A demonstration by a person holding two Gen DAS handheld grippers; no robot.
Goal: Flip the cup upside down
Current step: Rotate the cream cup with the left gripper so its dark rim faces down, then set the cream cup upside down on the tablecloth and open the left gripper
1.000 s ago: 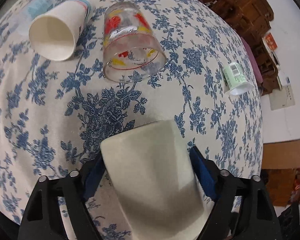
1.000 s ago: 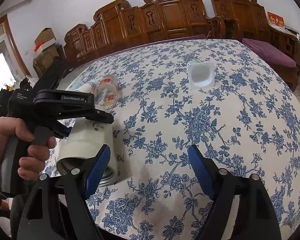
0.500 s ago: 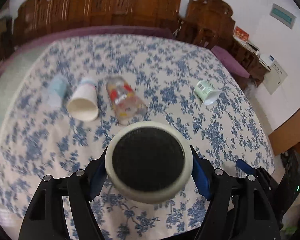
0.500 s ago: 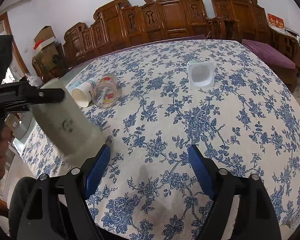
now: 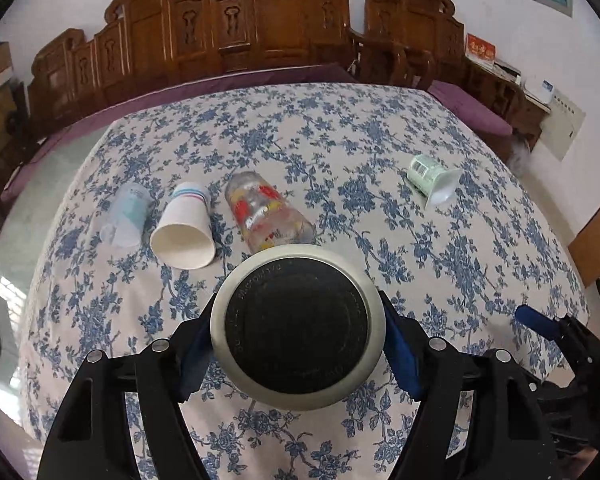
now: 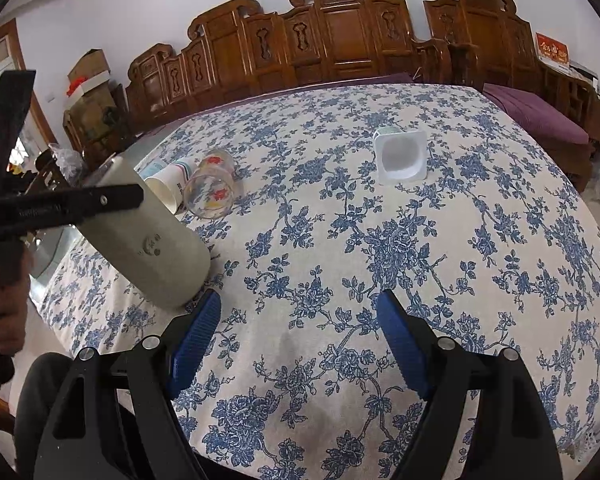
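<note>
Left claw (image 5: pixel 298 328) clamped on grey cup (image 5: pixel 298 326); dark base lettering "Microwave" barely legible. Right claw (image 6: pixel 298 338) wide open, holding nothing. Side mark (image 6: pixel 153 245) unreadable.

A counter (image 5: pixel 340 128) draped in a white cloth with blue flowers is carrying four things, all lying on their sides. A printed glass (image 5: pixel 266 214) is resting near the middle. Just left of the glass, a paper cup (image 5: pixel 186 228) is lying with its mouth toward the near edge. Further left of the glass, beside the paper cup, a pale blue plastic cup (image 5: pixel 126 216) is lying. Well right of the glass, a green-labelled yoghurt pot (image 5: pixel 432 178) is sitting apart.
</note>
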